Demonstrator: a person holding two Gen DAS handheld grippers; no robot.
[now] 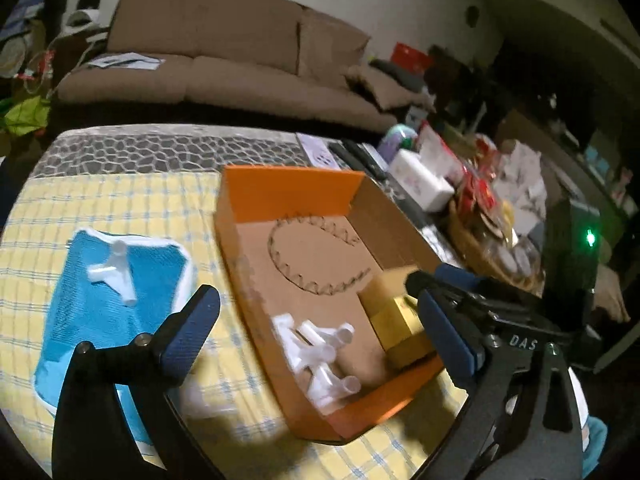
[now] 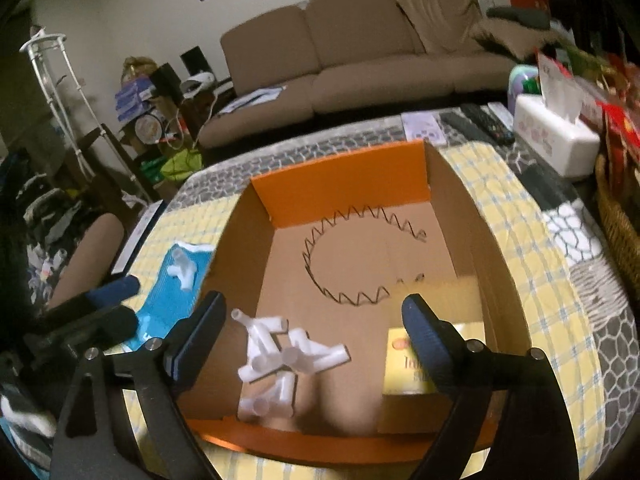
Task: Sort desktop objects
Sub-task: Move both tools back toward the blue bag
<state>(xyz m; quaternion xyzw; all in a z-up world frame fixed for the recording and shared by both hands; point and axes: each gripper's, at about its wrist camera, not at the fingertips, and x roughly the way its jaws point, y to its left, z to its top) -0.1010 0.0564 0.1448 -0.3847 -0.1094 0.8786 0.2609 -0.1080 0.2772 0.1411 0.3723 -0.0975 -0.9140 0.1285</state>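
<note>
Right wrist view: right tongs hanging wide open, empty, above white connectors in orange box. Left tongs gaping, empty; remaining connector lying left on blue pouch, needing a centred approach.

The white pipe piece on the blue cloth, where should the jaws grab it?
The white pipe connector lies alone on the blue cloth, one stub pointing up. Probably best: come from above with the left gripper, already open and nearest, and close the jaws across that upright stub. It is round, narrow and clear of everything.
</note>
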